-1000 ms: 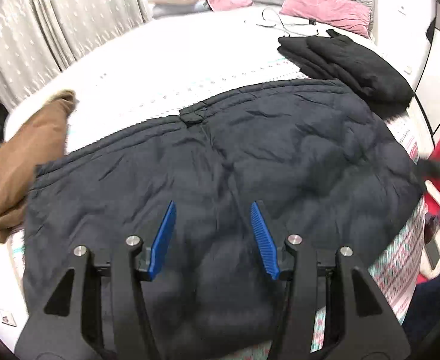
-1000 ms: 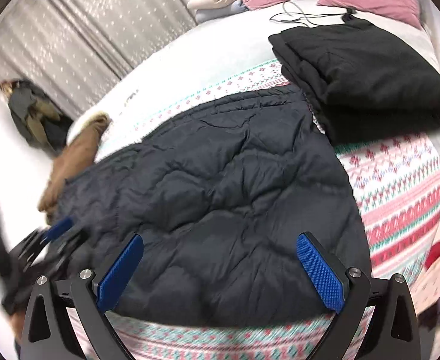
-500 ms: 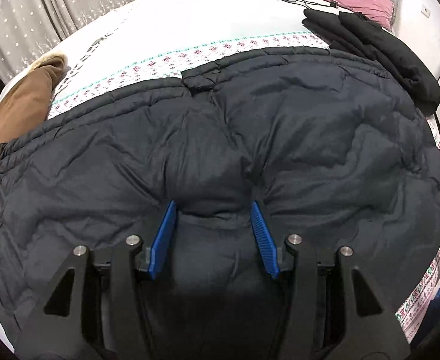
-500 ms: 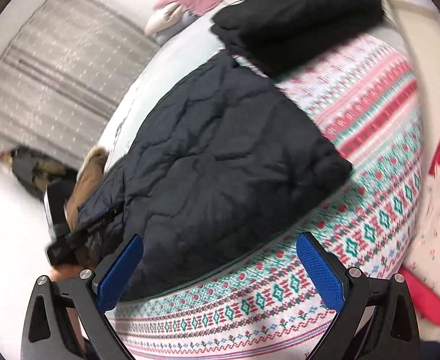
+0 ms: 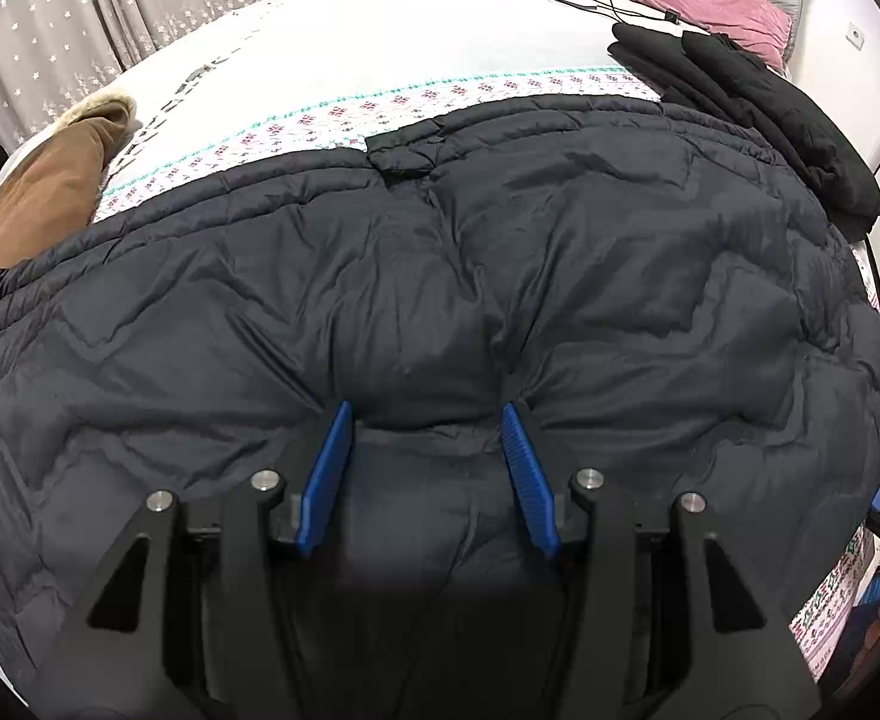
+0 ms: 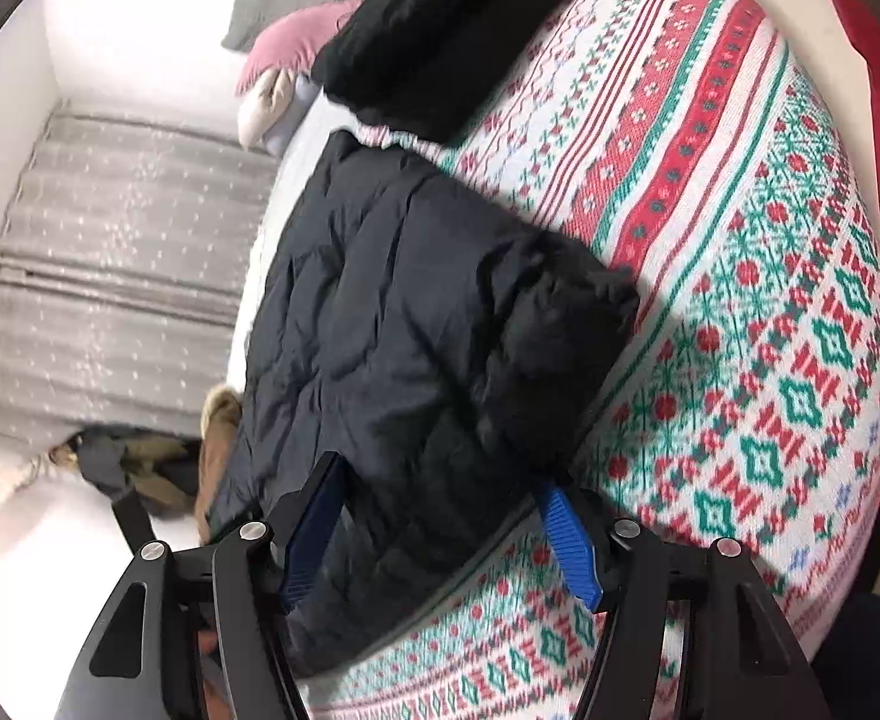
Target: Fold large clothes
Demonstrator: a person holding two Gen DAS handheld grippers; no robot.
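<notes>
Blue pads of the left gripper (image 5: 425, 468) press down into the near edge of the jacket (image 5: 440, 276), about half open, with a puffy fold bulging between them; I cannot tell if they really pinch it or only push on it. The right gripper (image 6: 440, 528) has just been closing, and now its jaws are half closed around the near corner of the jacket (image 6: 416, 348), the padded cloth lying between the pads, which appear to touch it on both sides. The jacket lies spread flat on the bed (image 5: 380, 42), over the patterned blanket (image 6: 769, 300), its hem towards the pillows. I think the risk is a shallow grip: the filling is thick and slippery, so one gripper may catch only the top layer, and when lifted the jacket would slide out or fold crooked. The two grips are also uneven, which could twist the fold. Beside it lie a brown garment (image 5: 38, 204) on the left and a black folded pile (image 5: 757, 102) on the right, almost touching the jacket, so a wide swing could disturb it. Farther away are pink pillows (image 5: 697, 0) and a cable (image 5: 595, 0). No containers are visible.
</notes>
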